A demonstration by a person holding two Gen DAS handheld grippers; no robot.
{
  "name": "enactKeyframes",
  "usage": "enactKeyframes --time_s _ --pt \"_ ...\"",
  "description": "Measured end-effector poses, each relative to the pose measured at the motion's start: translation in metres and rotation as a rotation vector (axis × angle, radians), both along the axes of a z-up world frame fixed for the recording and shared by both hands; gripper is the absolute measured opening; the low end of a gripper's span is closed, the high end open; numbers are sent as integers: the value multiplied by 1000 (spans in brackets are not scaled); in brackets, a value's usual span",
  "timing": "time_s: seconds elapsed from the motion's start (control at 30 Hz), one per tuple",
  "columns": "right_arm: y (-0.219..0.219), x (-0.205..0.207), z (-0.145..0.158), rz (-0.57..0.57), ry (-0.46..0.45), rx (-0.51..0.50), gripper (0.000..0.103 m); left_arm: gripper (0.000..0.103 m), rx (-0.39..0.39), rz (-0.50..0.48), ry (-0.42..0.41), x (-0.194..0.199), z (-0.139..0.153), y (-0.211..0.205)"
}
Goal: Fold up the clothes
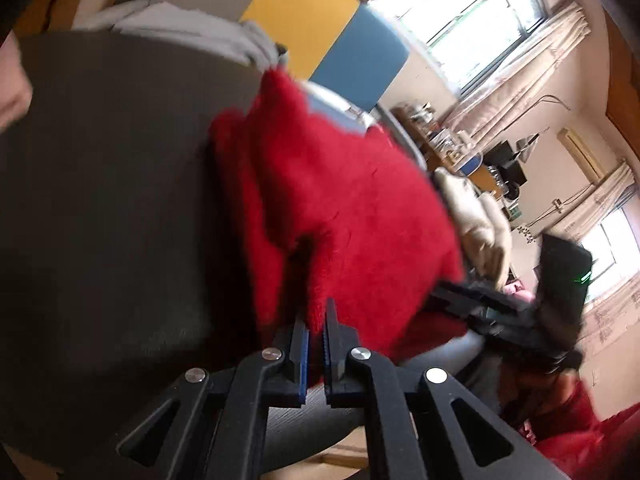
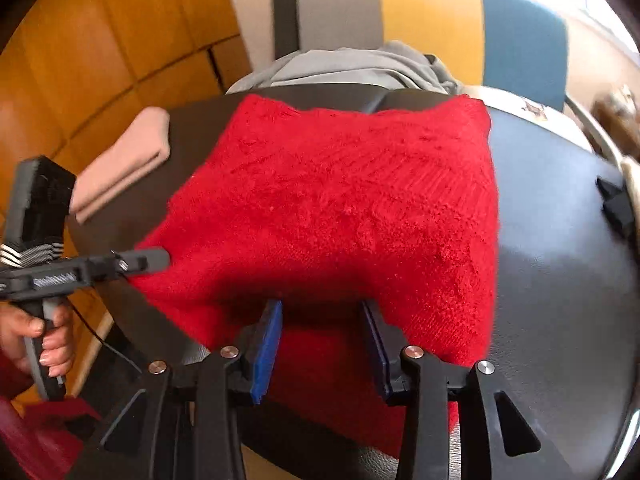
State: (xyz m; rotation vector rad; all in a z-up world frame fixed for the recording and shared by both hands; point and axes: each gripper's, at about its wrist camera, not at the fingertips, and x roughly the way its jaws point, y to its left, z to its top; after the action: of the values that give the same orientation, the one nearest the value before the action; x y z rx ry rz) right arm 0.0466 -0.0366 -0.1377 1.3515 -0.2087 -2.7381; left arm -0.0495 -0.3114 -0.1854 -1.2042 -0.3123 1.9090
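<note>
The dark round table (image 2: 560, 280) carries a red knitted garment (image 2: 340, 200), spread flat across its centre. Left of the garment, a folded pink cloth (image 2: 128, 160) lies at the table edge. Beyond the garment's far edge sits a grey garment (image 2: 352, 68), possibly resting partly on the table.

Bright windows (image 1: 476, 4) with pale curtains (image 1: 532, 52) light cream walls. A grey, yellow and blue panelled chair back (image 2: 432, 24) stands behind the dark round desk (image 2: 560, 280). Orange wood panelling (image 2: 100, 40) at left. Cluttered shelving (image 1: 444, 136), apparently, blurred.
</note>
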Motion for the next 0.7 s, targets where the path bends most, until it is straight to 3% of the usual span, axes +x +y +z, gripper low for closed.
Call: enactKeyframes --time_s 0.1,0.2,0.3,0.37,0.4,0.47,0.5,0.53,0.67,0.7 --pt "9 -5 26 -12 80 -58 41 4 28 14 -3 4 -10 -7" --pt "30 -25 48 -135 115 -25 44 4 53 30 -10 5 -13 -9" --pt "50 -54 38 -228 53 5 44 5 80 45 -24 5 -17 -11" --pt "57 -79 20 -236 -30 12 29 6 93 47 -34 4 -20 -9" --pt "50 -90 10 -193 -78 30 29 6 100 48 -39 3 -22 -7" --pt "23 -98 11 -78 -77 107 26 6 107 48 -41 3 -24 -6" --pt "6 -102 14 -12 -77 143 6 6 104 44 -33 3 -24 -7" --pt "-4 -103 14 16 -77 166 1 6 104 42 -24 4 -24 -7" --pt "-41 -108 14 123 -70 248 0 6 116 55 -25 6 -25 -9" --pt "-41 -107 20 128 -43 217 1 6 118 61 -22 7 -24 -11"
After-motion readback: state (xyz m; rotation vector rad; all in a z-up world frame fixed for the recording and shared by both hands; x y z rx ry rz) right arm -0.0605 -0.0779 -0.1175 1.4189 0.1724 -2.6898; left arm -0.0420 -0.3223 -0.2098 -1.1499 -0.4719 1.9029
